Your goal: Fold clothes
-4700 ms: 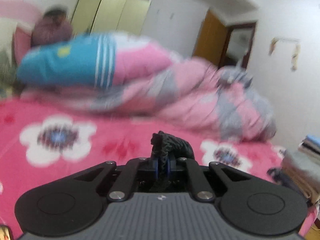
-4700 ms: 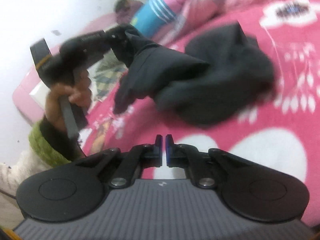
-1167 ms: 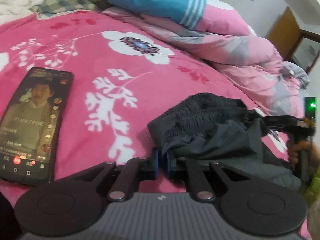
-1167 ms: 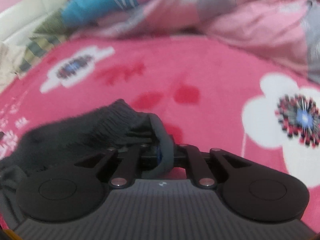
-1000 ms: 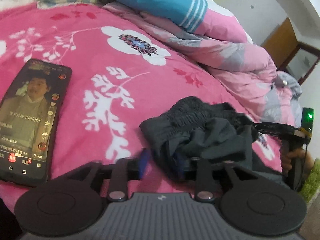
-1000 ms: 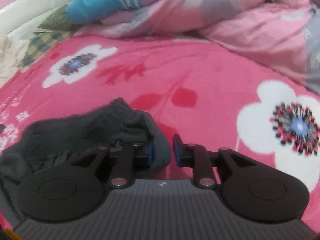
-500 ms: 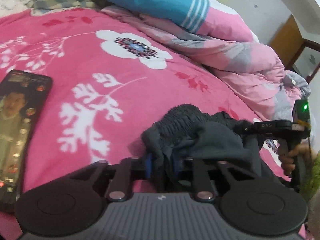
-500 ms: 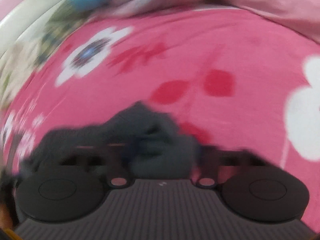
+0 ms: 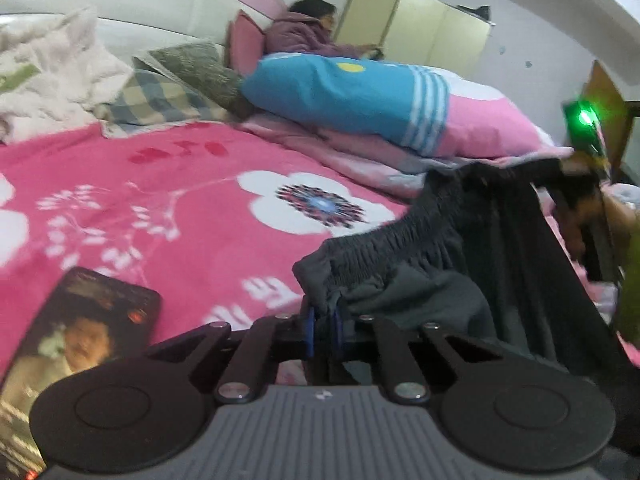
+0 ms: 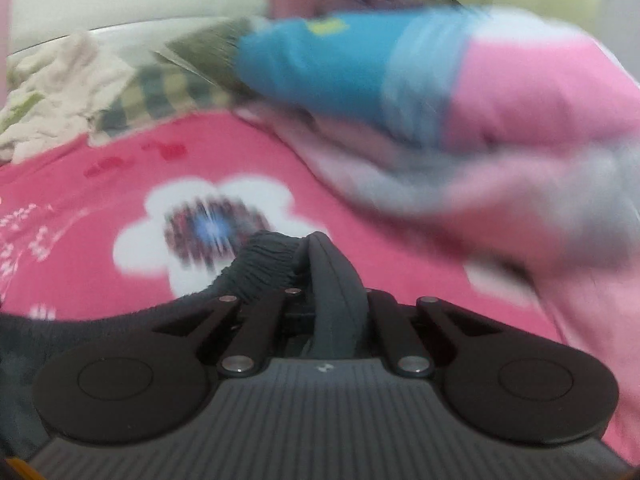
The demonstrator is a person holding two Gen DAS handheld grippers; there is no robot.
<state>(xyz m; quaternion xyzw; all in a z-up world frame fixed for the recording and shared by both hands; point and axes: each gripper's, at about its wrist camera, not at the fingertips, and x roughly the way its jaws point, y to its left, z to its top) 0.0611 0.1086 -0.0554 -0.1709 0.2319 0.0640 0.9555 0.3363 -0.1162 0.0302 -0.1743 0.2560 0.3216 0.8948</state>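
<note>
Dark grey trousers (image 9: 400, 248) with an elastic waistband hang stretched between my two grippers above the pink flowered bedspread (image 9: 160, 200). My left gripper (image 9: 322, 328) has its jaws closing, and its blue pads pinch one end of the waistband. In the left wrist view the other tool, with a green light (image 9: 584, 120), holds the far end up at the right, a hand (image 9: 616, 220) around its grip. My right gripper (image 10: 324, 312) is shut on a fold of the waistband (image 10: 272, 264), which covers its fingertips. That view is blurred by motion.
A phone (image 9: 92, 340) with a lit screen lies on the bedspread at the near left. A blue and pink duvet (image 9: 360, 92) and several pillows (image 9: 160, 92) are piled along the back. A person (image 9: 312, 28) sits against the headboard.
Both grippers went from open around the waistband to pinching it. The right one swung up and away fast, pulling the waistband taut; both views tilted up toward the headboard.
</note>
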